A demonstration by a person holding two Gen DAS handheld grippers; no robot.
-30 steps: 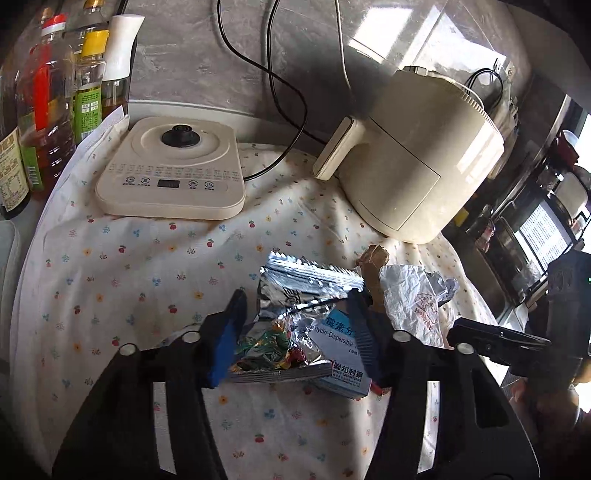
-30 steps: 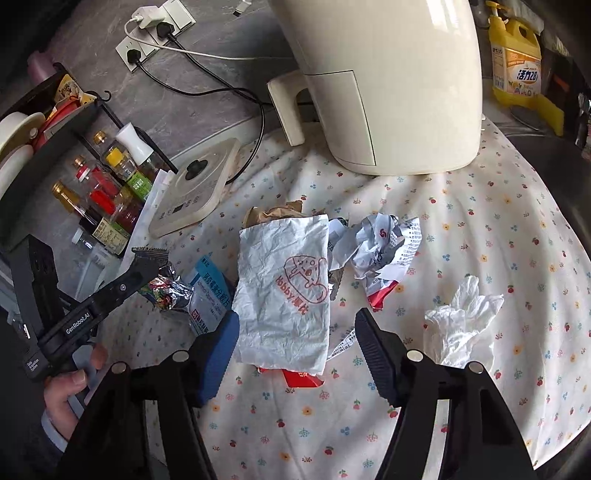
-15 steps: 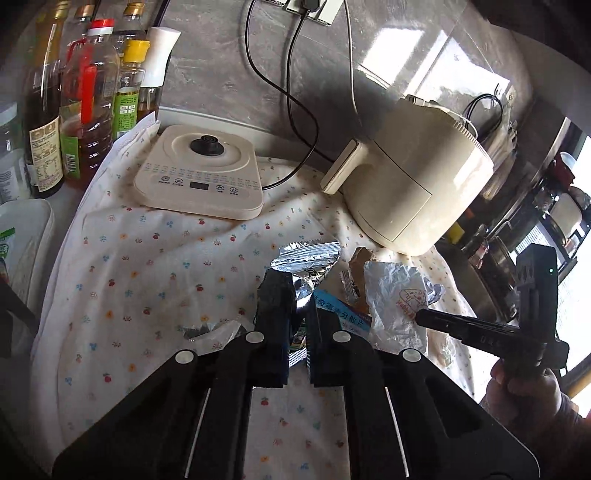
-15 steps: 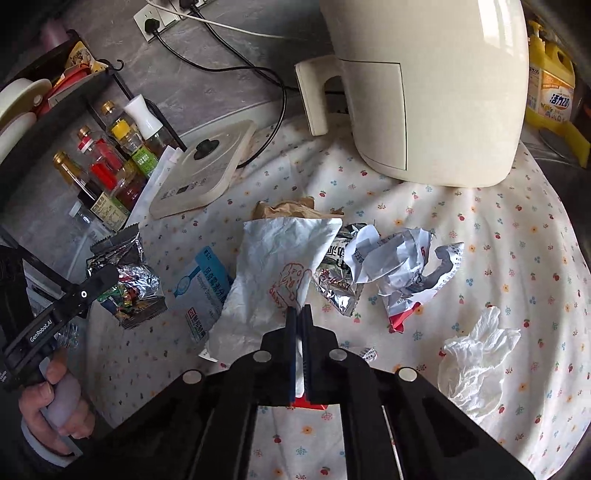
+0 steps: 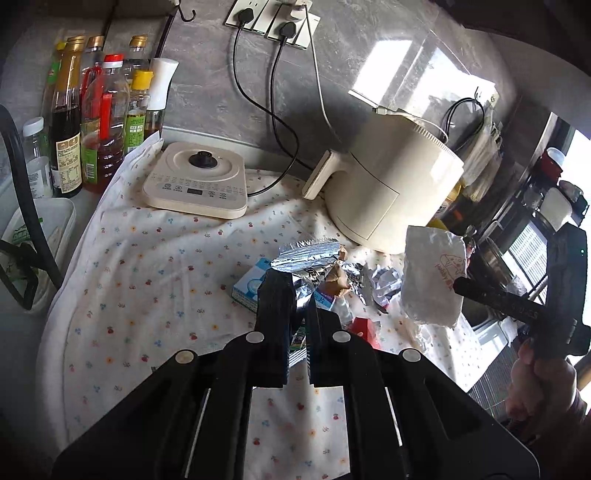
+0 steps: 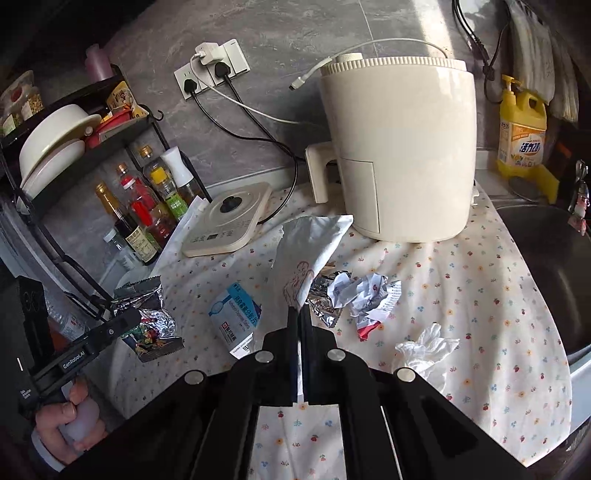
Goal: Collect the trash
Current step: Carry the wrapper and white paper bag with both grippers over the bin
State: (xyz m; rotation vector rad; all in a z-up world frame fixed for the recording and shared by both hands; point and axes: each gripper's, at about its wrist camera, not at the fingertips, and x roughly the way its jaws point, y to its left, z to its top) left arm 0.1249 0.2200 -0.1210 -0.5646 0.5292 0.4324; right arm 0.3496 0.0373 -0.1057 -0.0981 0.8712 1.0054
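Left gripper point(image 5: 300, 295): I have it clenched on the foil snack wrapper point(image 5: 306, 254), which stands up from between the fingers, clear of the cloth; the right wrist view shows the same wrapper point(image 6: 147, 317) hanging off the counter's left edge.
Right gripper point(image 6: 297, 314): I have it pinched tight on the lower end of the white paper bag point(image 6: 310, 251), which rises ahead of the fingers; from the left wrist view the bag point(image 5: 432, 277) hangs in the air off the table's right side.
Left hand point(image 6: 70, 421): wrapped around the gripper handle, low at the left.
Right hand point(image 5: 539, 384): on its handle at the right edge.
Trash on the cloth: a blue and white medicine box point(image 6: 236, 317) lies flat between the two grippers; crumpled paper point(image 6: 365, 295) and a scrap of foil lie just right of the bag; a white tissue point(image 6: 424, 350) sits apart, nearer the sink point(image 6: 546, 236).
Tablecloth point(image 6: 480, 288): white, with small flower print, covering the counter.
Back of counter: cream air fryer point(image 6: 399, 147) at right, flat cream cooker base point(image 6: 225, 221) to its left, sauce bottles point(image 5: 92, 122) beyond that.
Wall: sockets point(image 5: 273, 22) with black cords plugged in.
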